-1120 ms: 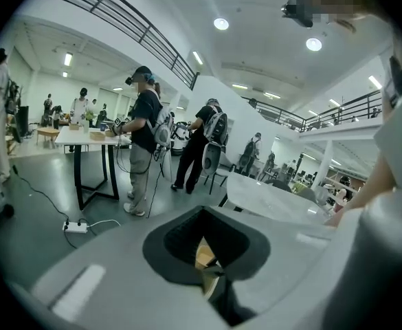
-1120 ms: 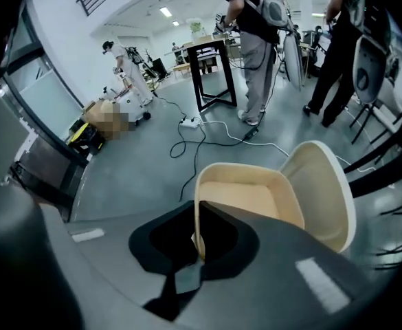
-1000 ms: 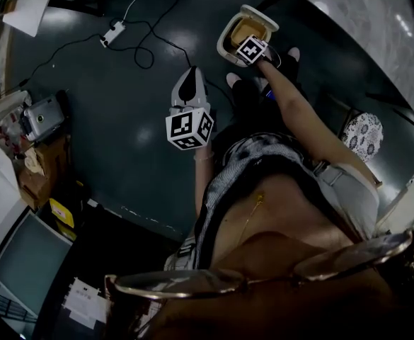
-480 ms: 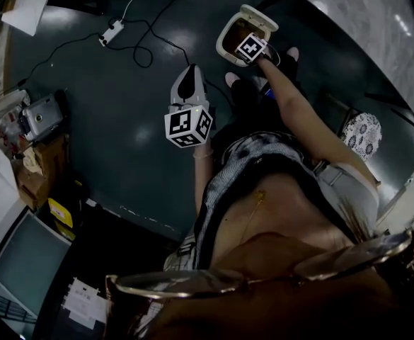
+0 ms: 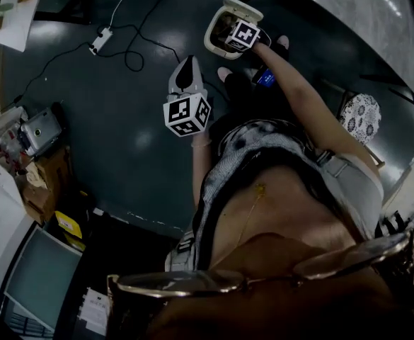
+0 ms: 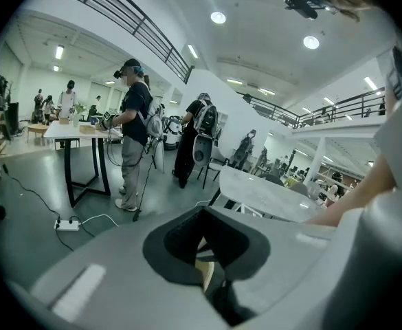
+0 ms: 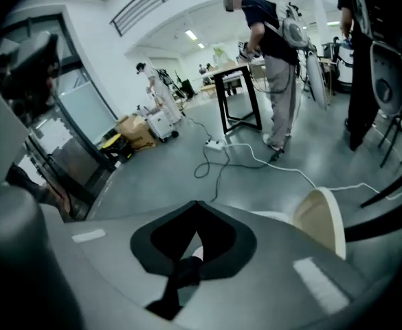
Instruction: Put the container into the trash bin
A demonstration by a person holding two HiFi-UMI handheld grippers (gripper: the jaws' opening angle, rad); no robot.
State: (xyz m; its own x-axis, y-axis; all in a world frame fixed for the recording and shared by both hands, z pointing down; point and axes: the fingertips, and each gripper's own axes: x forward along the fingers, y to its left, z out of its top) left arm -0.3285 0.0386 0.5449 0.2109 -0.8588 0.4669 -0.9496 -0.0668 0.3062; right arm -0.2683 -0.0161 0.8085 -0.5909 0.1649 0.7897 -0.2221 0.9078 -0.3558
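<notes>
Right gripper (image 5: 229, 32) hangs over the open trash bin (image 5: 212, 42), jaws closed with nothing between them. Left gripper (image 5: 186, 73) is above the floor (image 5: 115, 126) nearby, jaws also closed and empty.

I see a white power strip (image 5: 97, 44) on the dark floor (image 5: 143, 140), with cables (image 5: 127, 57) looping beside it. Cardboard boxes (image 5: 40, 183) crowd the left edge. A marble-topped table (image 5: 362, 13) fills the upper right, with a patterned stool (image 5: 360, 117) near it.
</notes>
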